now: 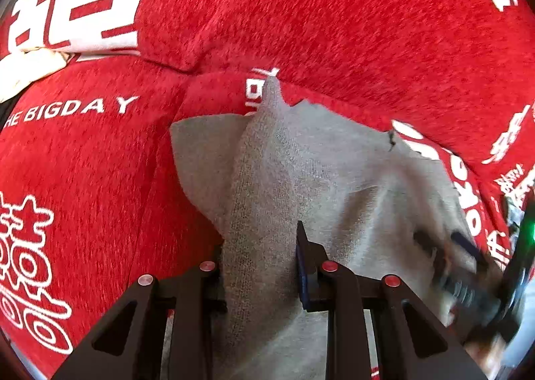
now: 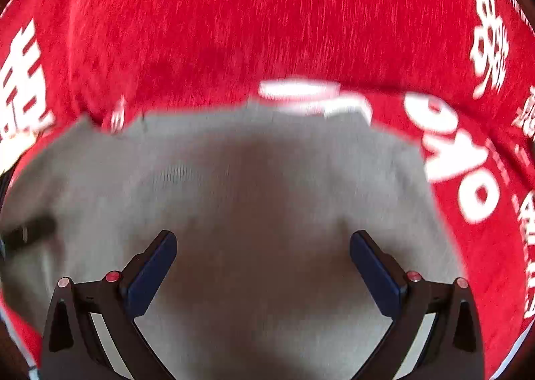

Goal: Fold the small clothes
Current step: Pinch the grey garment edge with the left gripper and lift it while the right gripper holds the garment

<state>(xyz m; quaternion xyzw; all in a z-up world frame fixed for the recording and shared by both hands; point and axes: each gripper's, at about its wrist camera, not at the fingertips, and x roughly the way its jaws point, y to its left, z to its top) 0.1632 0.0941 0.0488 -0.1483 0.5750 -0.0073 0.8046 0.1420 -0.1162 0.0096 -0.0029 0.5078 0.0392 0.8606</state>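
The grey knit garment [image 1: 321,179] lay on a red cloth [image 1: 301,12] printed with white characters and the words "THE BIGDAY" [image 1: 80,109]. What the cloth covered could not be told. Only the left wrist view showed a raised ridge of the garment, a pinched fold running from the bottom centre toward 12 o'clock and ending in a small peak against the red. The left tongs [image 1: 260,259] were clamped on that fold, their fingers close together with the knit bunched between them; one blue pad [image 1: 306,276] showed at the right of the ridge, the other was hidden behind the cloth. At 4 o'clock in that view the right tongs [image 1: 461,266] appeared as a dark blur over the garment's edge.

The right wrist view alone showed the garment as a broad, flat, smooth sheet [image 2: 260,186] filling the lower half of the frame, its far edge slightly ragged where it met the red cloth [image 2: 267,12]. The right tongs [image 2: 264,263] stood wide apart above it, gripping nothing, both blue pads [image 2: 153,273] bare. At 9 o'clock a dark blurred shape [image 2: 30,231] lay over the garment's edge. A pale object [image 1: 23,69] sat at 10 o'clock in the left view only.
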